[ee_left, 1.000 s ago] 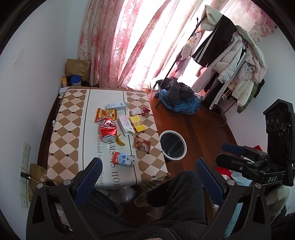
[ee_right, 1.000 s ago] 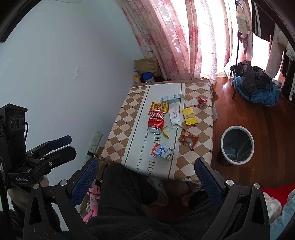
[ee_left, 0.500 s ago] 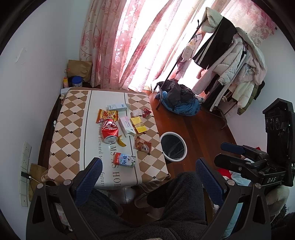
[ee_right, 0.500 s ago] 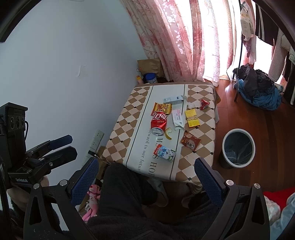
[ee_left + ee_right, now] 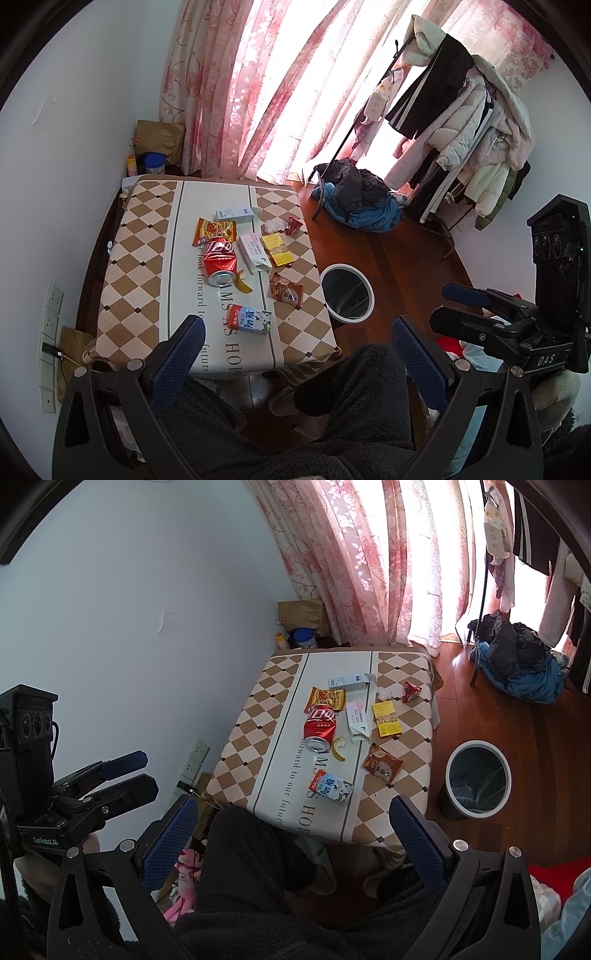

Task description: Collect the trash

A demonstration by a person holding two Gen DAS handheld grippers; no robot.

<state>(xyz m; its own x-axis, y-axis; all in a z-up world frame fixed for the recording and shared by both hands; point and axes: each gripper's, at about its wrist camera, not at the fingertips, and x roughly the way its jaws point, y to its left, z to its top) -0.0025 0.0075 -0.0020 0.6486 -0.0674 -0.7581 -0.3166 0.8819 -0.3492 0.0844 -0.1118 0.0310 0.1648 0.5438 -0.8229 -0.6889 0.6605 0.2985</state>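
Observation:
Litter lies on a checked-cloth table (image 5: 136,258) (image 5: 266,723): a red cola can (image 5: 220,260) (image 5: 320,725) on its side, a banana peel (image 5: 242,284), a milk carton (image 5: 249,319) (image 5: 330,786), a brown snack wrapper (image 5: 286,290), a yellow packet (image 5: 277,249), an orange chip bag (image 5: 214,229) and small boxes. A white-rimmed trash bin (image 5: 347,319) (image 5: 478,744) stands on the floor right of the table. My left gripper (image 5: 299,343) and right gripper (image 5: 297,830) hover open and empty, high above the table's near edge.
A person's legs in dark fleece (image 5: 295,424) fill the foreground of both views. A loaded clothes rack (image 5: 461,110) and a pile of clothes (image 5: 358,206) stand beyond the bin. A paper bag and jars (image 5: 159,147) sit in the far corner. Wall sockets (image 5: 195,757) are left of the table.
The right wrist view has drifted slightly, so the table sits a little further right. Nothing on the table has moved, and both grippers remain open.

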